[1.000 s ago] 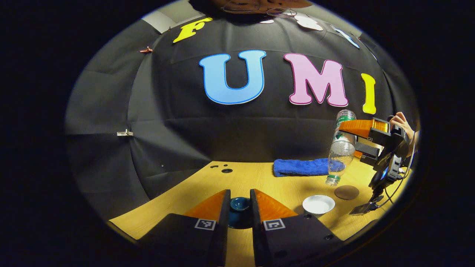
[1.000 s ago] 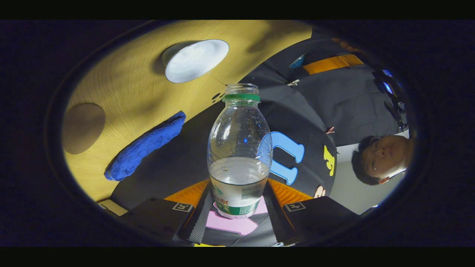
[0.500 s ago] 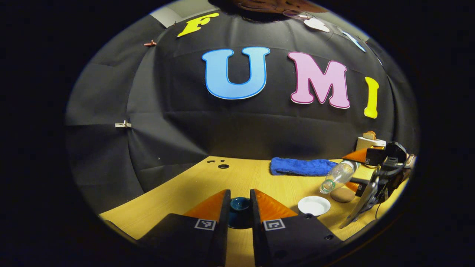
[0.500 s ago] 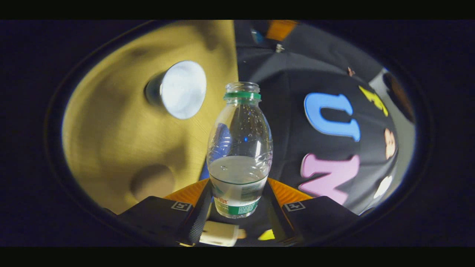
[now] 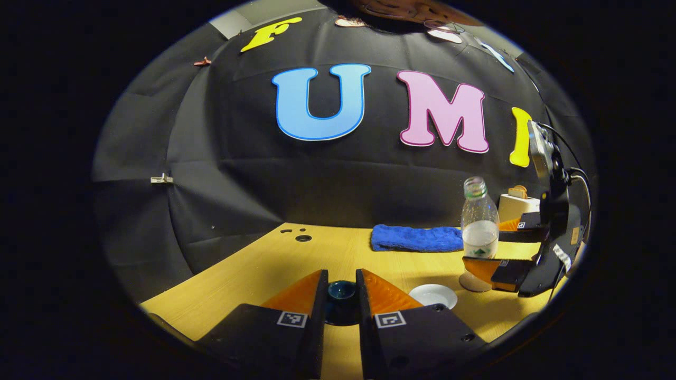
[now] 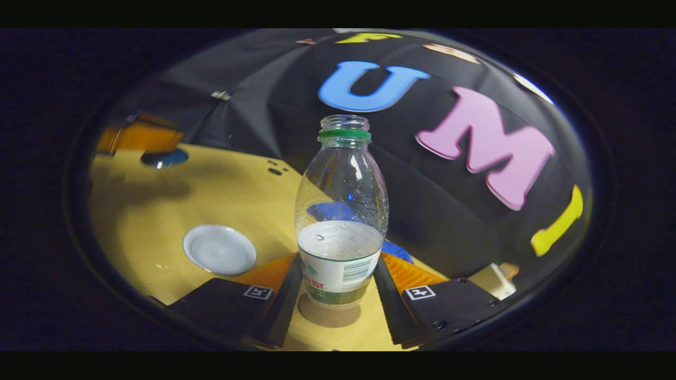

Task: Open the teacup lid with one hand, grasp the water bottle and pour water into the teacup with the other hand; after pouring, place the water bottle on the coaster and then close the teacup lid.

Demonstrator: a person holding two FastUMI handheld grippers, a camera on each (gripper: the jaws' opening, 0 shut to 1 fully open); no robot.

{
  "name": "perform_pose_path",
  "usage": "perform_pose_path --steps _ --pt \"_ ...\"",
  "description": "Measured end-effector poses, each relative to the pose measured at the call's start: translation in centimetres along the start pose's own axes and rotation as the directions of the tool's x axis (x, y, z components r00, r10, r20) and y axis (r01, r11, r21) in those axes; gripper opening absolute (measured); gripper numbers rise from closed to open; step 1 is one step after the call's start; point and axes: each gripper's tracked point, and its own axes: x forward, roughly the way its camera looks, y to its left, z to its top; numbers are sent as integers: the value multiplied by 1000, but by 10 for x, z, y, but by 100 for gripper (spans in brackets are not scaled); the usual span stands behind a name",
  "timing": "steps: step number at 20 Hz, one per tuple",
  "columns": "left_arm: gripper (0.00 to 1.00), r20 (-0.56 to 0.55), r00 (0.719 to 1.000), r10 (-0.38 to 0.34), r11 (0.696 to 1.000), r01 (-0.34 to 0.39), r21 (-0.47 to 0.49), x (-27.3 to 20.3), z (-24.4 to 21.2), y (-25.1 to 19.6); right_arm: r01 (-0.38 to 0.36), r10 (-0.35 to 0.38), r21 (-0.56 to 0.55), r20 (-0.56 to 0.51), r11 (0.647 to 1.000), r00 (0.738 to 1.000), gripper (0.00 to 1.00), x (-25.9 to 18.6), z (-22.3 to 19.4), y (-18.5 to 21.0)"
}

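My right gripper [image 6: 338, 274] is shut on a clear water bottle [image 6: 340, 221] with a green neck ring and no cap. The bottle is upright and about a third full. Its base sits on or just above the round brown coaster [image 6: 327, 315]; I cannot tell if they touch. The open white teacup [image 6: 219, 249] stands to the left of it. In the left gripper view, my left gripper [image 5: 341, 285] is shut on the dark teal teacup lid [image 5: 342, 303] above the table. To its right are the teacup [image 5: 433, 295], the bottle [image 5: 479, 232], the coaster [image 5: 472, 285] and the right gripper [image 5: 488, 245].
A folded blue towel [image 5: 417, 238] lies at the back of the wooden table [image 5: 253, 269], behind the bottle. A small white box [image 5: 517, 206] stands at the far right. Small holes [image 5: 302, 237] mark the tabletop near the black wall.
The bottle swung from mouth-down over the teacup to upright and came down over the coaster. My left gripper kept hold of the lid and barely moved.
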Motion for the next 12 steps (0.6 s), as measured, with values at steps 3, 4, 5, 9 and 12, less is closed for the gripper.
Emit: perform_pose_path --steps 3,4,5,9,12 --pt "36 5 1000 -22 1000 22 7 4 4 -13 -1 -6 198 33 980 999 75 2 3 5" --pt "34 4 1000 -28 1000 28 6 6 4 -16 -7 -4 255 42 967 999 75 3 3 8" --pt "32 5 999 -34 999 34 6 7 6 -20 -14 1 303 45 953 999 75 6 1 11" --pt "28 5 999 -48 999 48 16 13 7 -31 15 -24 405 16 914 1000 75 13 -12 15" --pt "32 -2 998 -57 998 57 17 15 6 -39 32 -32 417 -8 908 999 75 24 -21 20"
